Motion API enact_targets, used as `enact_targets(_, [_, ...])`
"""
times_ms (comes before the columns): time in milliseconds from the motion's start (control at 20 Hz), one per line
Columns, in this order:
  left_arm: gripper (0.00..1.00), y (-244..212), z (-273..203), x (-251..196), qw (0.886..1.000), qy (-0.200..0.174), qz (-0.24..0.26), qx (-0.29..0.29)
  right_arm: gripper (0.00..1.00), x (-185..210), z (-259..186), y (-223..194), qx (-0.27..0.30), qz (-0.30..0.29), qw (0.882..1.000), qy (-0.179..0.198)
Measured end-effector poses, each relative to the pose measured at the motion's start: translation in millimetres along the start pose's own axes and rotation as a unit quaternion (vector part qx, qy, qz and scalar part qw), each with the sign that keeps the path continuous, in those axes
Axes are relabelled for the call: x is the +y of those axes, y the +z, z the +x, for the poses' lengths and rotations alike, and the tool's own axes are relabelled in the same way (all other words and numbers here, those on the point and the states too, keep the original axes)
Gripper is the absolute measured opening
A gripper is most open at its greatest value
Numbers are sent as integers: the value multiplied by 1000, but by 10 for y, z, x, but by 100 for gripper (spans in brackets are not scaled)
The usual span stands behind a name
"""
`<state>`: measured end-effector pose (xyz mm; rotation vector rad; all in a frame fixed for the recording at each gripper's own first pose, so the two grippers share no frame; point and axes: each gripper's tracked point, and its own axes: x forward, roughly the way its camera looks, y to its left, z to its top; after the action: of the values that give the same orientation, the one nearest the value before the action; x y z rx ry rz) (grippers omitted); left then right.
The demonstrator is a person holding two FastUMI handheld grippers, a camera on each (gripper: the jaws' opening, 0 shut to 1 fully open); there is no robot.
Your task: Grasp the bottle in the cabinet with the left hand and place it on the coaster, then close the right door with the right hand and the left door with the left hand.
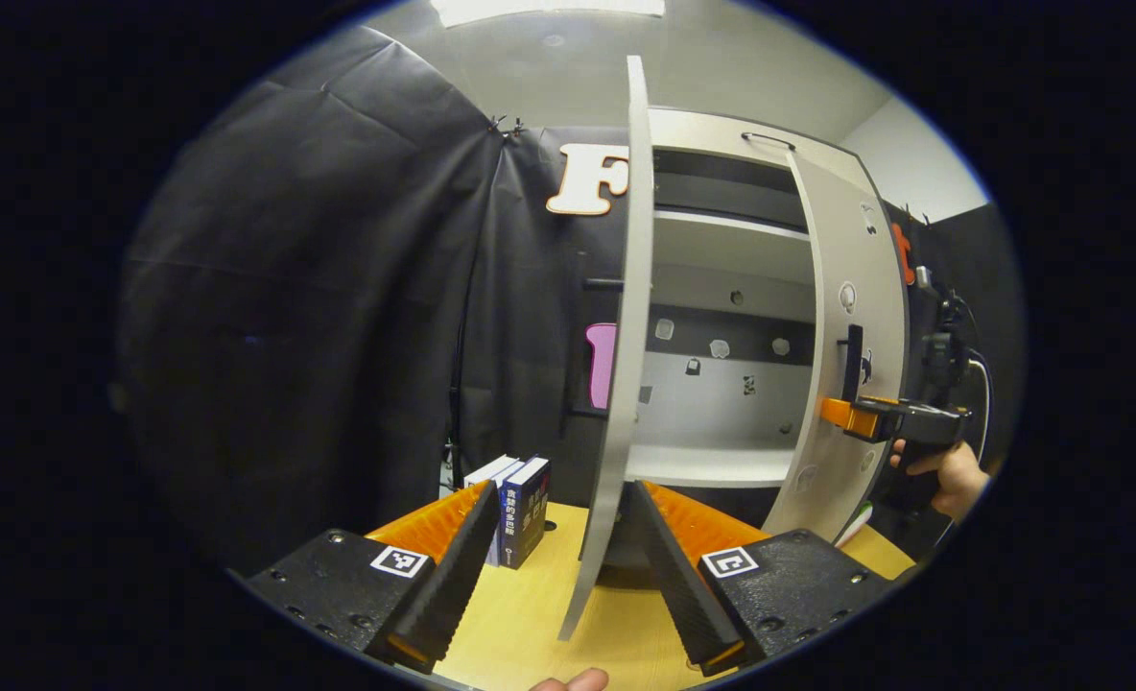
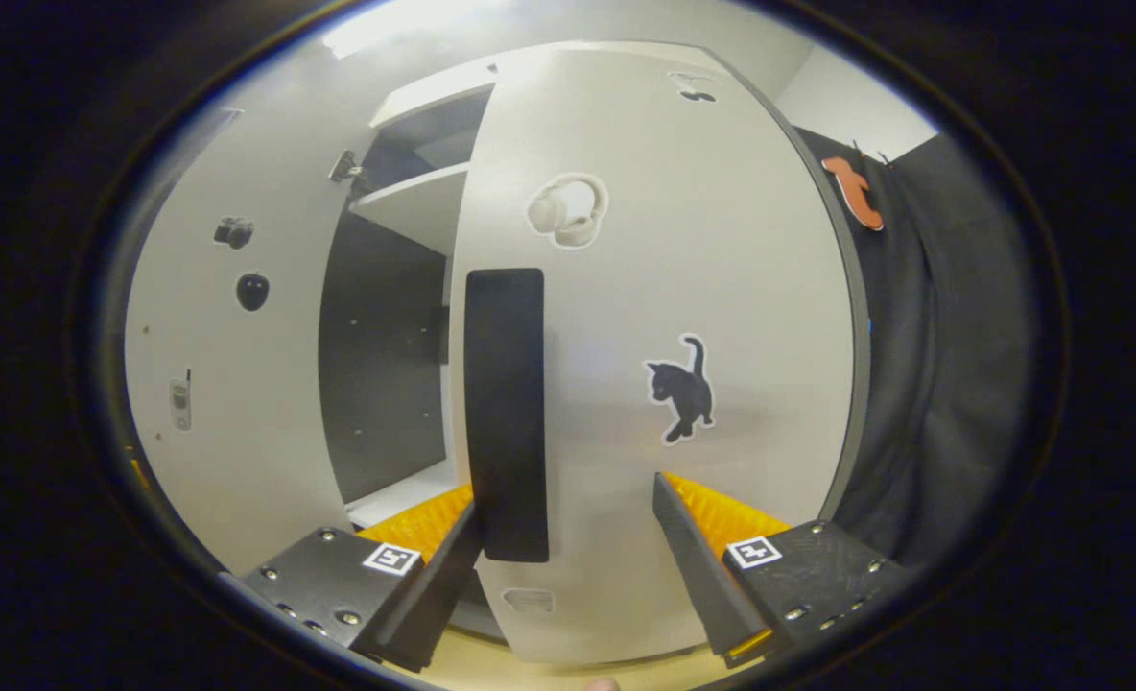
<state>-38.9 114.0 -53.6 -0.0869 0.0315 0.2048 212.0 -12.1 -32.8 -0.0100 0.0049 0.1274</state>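
Observation:
The white cabinet's left door [image 1: 626, 384] stands edge-on in the left gripper view, its lower edge between the fingers of my open left gripper [image 1: 563, 489], nearer the right finger. The right door [image 1: 851, 326] is partly open, and my right gripper [image 1: 841, 411], held by a hand [image 1: 947, 475], is at its black handle [image 1: 854, 360]. In the right gripper view the right door [image 2: 721, 288] is close ahead. My right gripper [image 2: 566, 494] is open, with the handle [image 2: 506, 413] against its left finger [image 2: 434, 566]. The left door [image 2: 232, 384] shows at the left.
Two dark books [image 1: 520, 509] stand on the wooden table [image 1: 530, 614] left of the cabinet. A white shelf [image 1: 707, 465] and a dark back panel show inside. Black cloth hangs behind and on both sides.

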Motion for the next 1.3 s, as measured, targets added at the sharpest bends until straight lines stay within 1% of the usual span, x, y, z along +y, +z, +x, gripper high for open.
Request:
enact_targets(50, [89, 44, 41, 88, 1000, 3, -2, -6, 100, -9, 42, 4, -2, -3, 1000, -10])
enact_targets(100, [88, 82, 95, 134, 1000, 0, -5, -8, 100, -9, 53, -3, -3, -4, 1000, -18])
enact_targets(200, [91, 162, 140, 225, 1000, -2, -10, -12, 100, -14, 71, -7, -10, -5, 999, -35])
enact_targets(250, [85, 210, 157, 247, 1000, -8, -11, -14, 100, -13, 87, -10, -13, -5, 999, -42])
enact_targets(300, [90, 242, 177, 276, 1000, -9, -11, -16, 100, -12, 94, -11, -15, -4, 999, -49])
enact_targets(350, [90, 292, 197, 308, 1000, -11, -12, -20, 100, -18, 109, -16, -17, -5, 998, -54])
enact_targets(450, [90, 324, 244, 283, 999, -25, -18, -20, 100, -18, 113, -13, -19, -6, 998, -63])
enact_targets(500, [86, 348, 271, 286, 999, -32, -18, -21, 100, -18, 123, -17, -19, -6, 998, -67])
enact_targets(550, [90, 370, 299, 277, 999, -40, -15, -21, 100, -22, 128, -17, -20, -7, 997, -71])
enact_targets(600, [90, 378, 329, 270, 999, -46, -9, -20, 97, -24, 134, -17, -20, -7, 997, -75])
enact_targets(650, [90, 392, 353, 254, 998, -53, -2, -19, 100, -22, 133, -19, -21, -6, 997, -78])
enact_targets(700, [90, 403, 388, 226, 998, -60, 4, -20, 100, -23, 134, -16, -21, -7, 996, -81])
enact_targets(950, [90, 364, 556, 183, 996, -80, 29, -13, 100, -24, 133, -20, -23, -7, 996, -81])
enact_targets(1000, [90, 351, 589, 174, 996, -82, 33, -12, 97, -21, 135, -21, -22, -5, 996, -81])
enact_targets(1050, [90, 335, 617, 161, 996, -88, 34, -9, 100, -26, 134, -22, -21, -5, 997, -81])
enact_targets(1100, [90, 316, 638, 146, 995, -91, 37, -7, 100, -25, 131, -23, -16, -7, 997, -80])
enact_targets(1150, [85, 319, 646, 154, 995, -93, 39, -6, 100, -19, 127, -38, -9, -7, 997, -76])
enact_targets(1200, [90, 307, 680, 148, 994, -98, 42, -6, 100, -18, 111, -83, 4, -3, 997, -73])
enact_targets(1300, [90, 322, 701, 111, 993, -110, 39, -4, 100, -12, 33, -157, 21, 6, 998, -65])
